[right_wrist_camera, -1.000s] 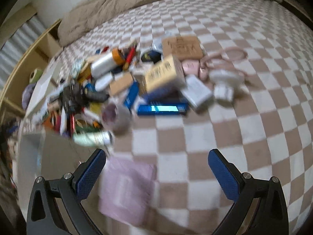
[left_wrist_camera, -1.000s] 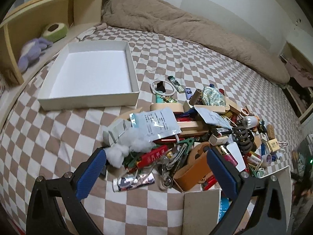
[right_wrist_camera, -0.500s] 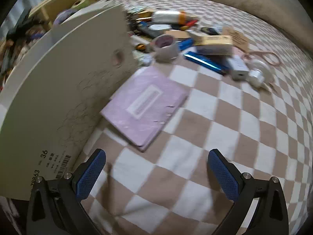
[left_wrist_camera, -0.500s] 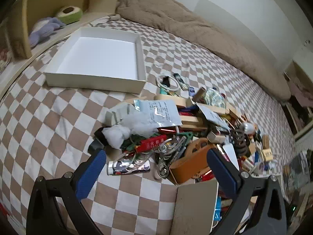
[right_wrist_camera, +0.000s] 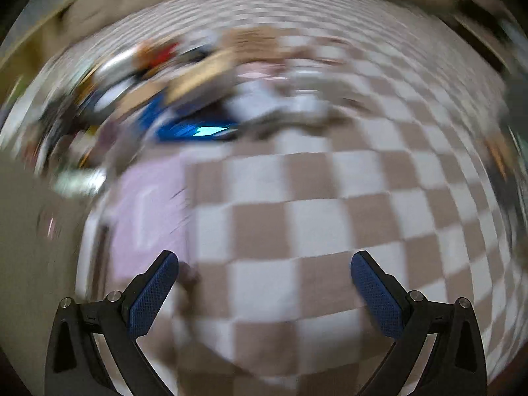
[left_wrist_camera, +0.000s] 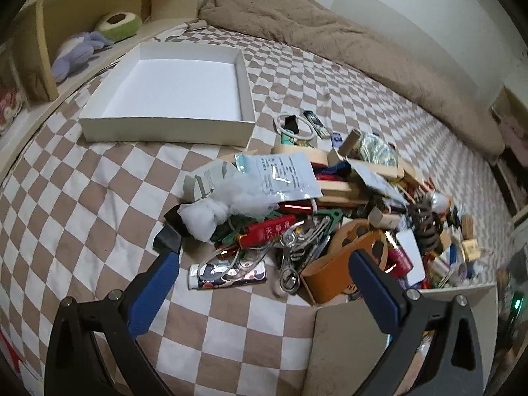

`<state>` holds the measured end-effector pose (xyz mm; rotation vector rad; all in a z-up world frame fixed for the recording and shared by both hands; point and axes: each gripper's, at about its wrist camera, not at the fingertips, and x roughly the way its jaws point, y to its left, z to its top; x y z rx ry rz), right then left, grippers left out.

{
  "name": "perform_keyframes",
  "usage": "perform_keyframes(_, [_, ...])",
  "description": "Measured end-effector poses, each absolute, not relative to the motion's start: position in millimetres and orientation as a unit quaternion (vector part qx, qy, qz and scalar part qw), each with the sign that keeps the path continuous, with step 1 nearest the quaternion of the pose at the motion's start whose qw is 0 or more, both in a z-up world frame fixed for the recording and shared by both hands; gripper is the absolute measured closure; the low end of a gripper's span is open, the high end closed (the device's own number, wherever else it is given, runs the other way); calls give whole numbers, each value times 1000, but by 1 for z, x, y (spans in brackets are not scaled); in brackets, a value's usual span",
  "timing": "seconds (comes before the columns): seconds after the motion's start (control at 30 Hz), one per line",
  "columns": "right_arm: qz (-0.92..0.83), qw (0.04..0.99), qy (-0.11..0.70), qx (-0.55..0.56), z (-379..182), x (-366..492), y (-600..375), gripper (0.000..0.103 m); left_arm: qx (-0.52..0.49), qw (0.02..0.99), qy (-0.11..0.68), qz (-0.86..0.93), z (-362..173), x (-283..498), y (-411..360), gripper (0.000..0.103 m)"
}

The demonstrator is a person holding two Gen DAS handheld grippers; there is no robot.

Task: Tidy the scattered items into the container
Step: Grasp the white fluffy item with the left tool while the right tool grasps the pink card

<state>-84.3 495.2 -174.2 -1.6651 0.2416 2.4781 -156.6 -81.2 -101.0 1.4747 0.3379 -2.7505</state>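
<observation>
An empty white box [left_wrist_camera: 184, 89] sits on the checkered bed cover at upper left in the left wrist view. To its right sprawls a heap of small items: a white pouch [left_wrist_camera: 283, 175], cotton wool [left_wrist_camera: 211, 214], a red tag [left_wrist_camera: 267, 232], a tube [left_wrist_camera: 227, 275], an orange holder [left_wrist_camera: 336, 270]. My left gripper [left_wrist_camera: 262, 264] hangs open just short of the heap, nothing between its fingers. The right wrist view is heavily blurred. My right gripper [right_wrist_camera: 264, 265] is open over bare cover, with a pale purple booklet [right_wrist_camera: 148, 217] to its left and a blue item [right_wrist_camera: 198, 131] farther off.
A wooden shelf [left_wrist_camera: 59, 33] with a purple plush toy [left_wrist_camera: 77, 51] runs along the left. A brown blanket [left_wrist_camera: 330, 39] lies along the far side of the bed. A beige board [left_wrist_camera: 349, 340] stands at lower right, its other side a blur [right_wrist_camera: 36, 247] at left.
My left gripper has moved in closer to the heap and the white box. My right gripper has swung fast, from facing the beige board to looking back across the cover toward the heap.
</observation>
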Motion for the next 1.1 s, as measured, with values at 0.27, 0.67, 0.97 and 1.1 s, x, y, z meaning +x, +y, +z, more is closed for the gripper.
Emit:
perform_keyframes(0.27, [835,31,117,-537,-163,-99,497,0,468,-5,110,-877,-103,-152,-86,0])
perform_keyframes(0.67, [817,-48,13,-575,-183,-103,433,0,473,2,133,-871,-114,-146,-106,0])
perform_keyframes(0.97, [814,-61,-26,-577,-187,-101,421,0,486,20,171,-857,-131,-145,-127,0])
perform_keyframes(1.1, [808,-34,-19,-587,-187,-103,421,3,492,30,178,-851,-139,-148,-134,0])
